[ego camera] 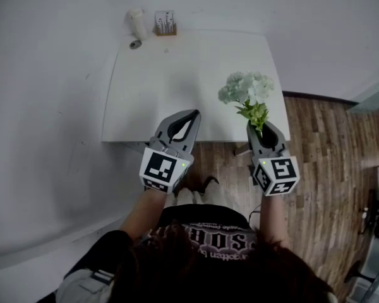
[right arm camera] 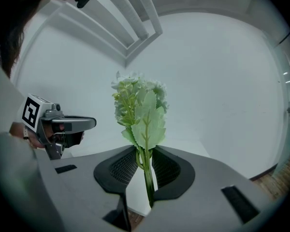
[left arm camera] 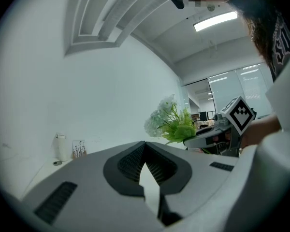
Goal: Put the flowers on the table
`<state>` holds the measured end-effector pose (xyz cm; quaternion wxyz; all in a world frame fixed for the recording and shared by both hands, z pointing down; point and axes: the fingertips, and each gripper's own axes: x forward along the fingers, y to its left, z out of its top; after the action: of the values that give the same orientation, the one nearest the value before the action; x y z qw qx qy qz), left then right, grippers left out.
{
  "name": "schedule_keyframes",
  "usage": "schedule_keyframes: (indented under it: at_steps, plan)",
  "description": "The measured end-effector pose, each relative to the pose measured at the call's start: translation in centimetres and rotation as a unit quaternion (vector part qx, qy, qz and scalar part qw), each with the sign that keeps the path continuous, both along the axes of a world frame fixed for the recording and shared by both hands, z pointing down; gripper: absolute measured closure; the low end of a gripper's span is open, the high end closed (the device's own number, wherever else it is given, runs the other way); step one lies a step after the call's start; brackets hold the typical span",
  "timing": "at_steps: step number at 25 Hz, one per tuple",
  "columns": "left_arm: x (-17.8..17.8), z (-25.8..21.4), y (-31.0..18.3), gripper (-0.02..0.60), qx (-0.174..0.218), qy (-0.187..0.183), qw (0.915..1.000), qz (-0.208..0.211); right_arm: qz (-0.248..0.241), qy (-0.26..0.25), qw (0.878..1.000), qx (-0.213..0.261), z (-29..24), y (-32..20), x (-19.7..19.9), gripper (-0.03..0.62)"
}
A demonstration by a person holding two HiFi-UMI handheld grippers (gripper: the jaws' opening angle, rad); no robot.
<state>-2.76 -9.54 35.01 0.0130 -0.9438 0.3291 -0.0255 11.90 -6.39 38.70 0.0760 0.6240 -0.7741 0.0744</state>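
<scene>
While the right gripper (right arm camera: 144, 151) has its jaws clamped on the green stem of the flowers (right arm camera: 137, 105), the bunch stands upright – pale white-green blossoms on top, serrated leaves just above the pads. The stem runs down between the ribbed pads and its cut end pokes out below them.

Head view: right gripper (ego camera: 263, 126) sits at the near right corner of the white table (ego camera: 177, 87), with the flower heads (ego camera: 246, 88) over the table's right part. Can't tell if any part of the bunch touches the tabletop.

Left gripper (left arm camera: 145, 144): jaw tips together, nothing between them, only a sliver of white surface showing through the gap lower down. In head view it is (ego camera: 191, 115) at the table's near edge, left of the right gripper, and the two are apart. Each gripper carries a marker cube at its back end, left cube (ego camera: 162, 168), right cube (ego camera: 276, 174).

Far edge of table – a white bottle-like item (ego camera: 137, 23), a small holder w/ thin things in it (ego camera: 165, 24) and a small round object (ego camera: 136, 43) just in front of the bottle. Too small to ID better.

Wood floor (ego camera: 328, 137) to the right of the table. The person's forearms come up from the bottom of the head view, dark printed shirt below.
</scene>
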Motion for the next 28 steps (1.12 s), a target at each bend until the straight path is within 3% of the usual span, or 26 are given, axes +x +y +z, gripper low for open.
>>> schedule_keyframes:
  at_steps: [5, 10, 19, 28]
  plan:
    - [1.3, 0.7, -2.0, 0.583, -0.010, -0.004, 0.9999, -0.004, -0.001, -0.004, 1.000, 0.002, -0.2, -2.6, 1.6, 0.500]
    - [3.7, 0.3, -7.3, 0.583, -0.024, -0.015, 0.9993, -0.024, -0.015, -0.009, 1.000, -0.014, -0.2, -8.6, 4.4, 0.500]
    - [5.5, 1.8, -9.2, 0.583, 0.010, -0.002, 0.9993, -0.035, -0.033, 0.002, 0.999, 0.014, 1.7, -11.2, 5.9, 0.500]
    - [10.5, 0.7, -17.2, 0.583, -0.003, -0.011, 0.9982, -0.058, -0.064, -0.004, 0.998, -0.010, 1.4, -19.7, 10.4, 0.500]
